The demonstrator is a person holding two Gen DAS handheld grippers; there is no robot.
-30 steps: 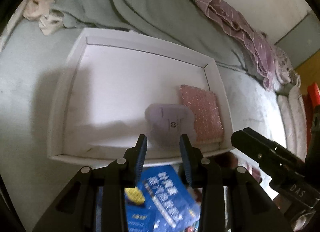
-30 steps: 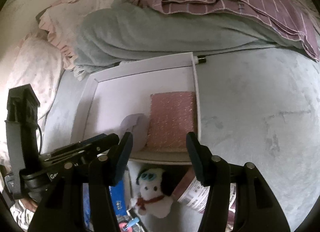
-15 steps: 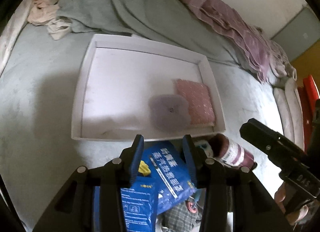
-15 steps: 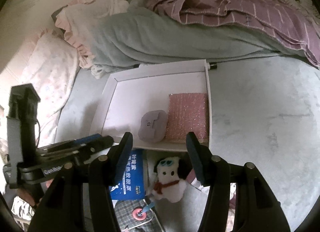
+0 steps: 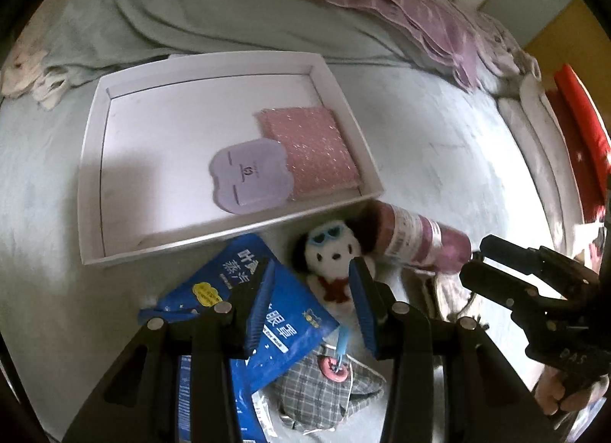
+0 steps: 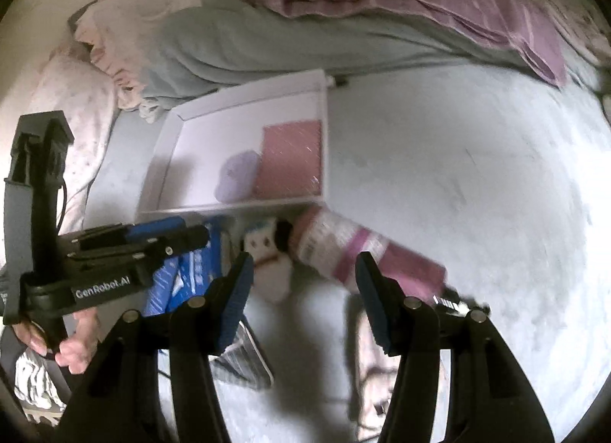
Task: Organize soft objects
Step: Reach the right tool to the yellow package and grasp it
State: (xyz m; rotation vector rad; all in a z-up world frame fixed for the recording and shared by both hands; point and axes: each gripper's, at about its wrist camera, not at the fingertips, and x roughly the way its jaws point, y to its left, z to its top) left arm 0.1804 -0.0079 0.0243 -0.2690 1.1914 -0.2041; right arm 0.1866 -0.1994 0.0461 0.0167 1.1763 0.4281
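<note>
White tray [image 5: 89, 160] left half bare, plush dog [image 5: 334, 256], pink tube [image 5: 416, 238], blue packets [image 5: 267, 313] crowding its near rim

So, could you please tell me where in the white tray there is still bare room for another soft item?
The white tray is bare across its left half and far strip, bordered by its left wall and the lilac pad. Its right near corner is crowded: the pink sponge sits against the right wall, touching the lilac pad. Outside the near wall, the plush dog and blue packets crowd together.
</note>
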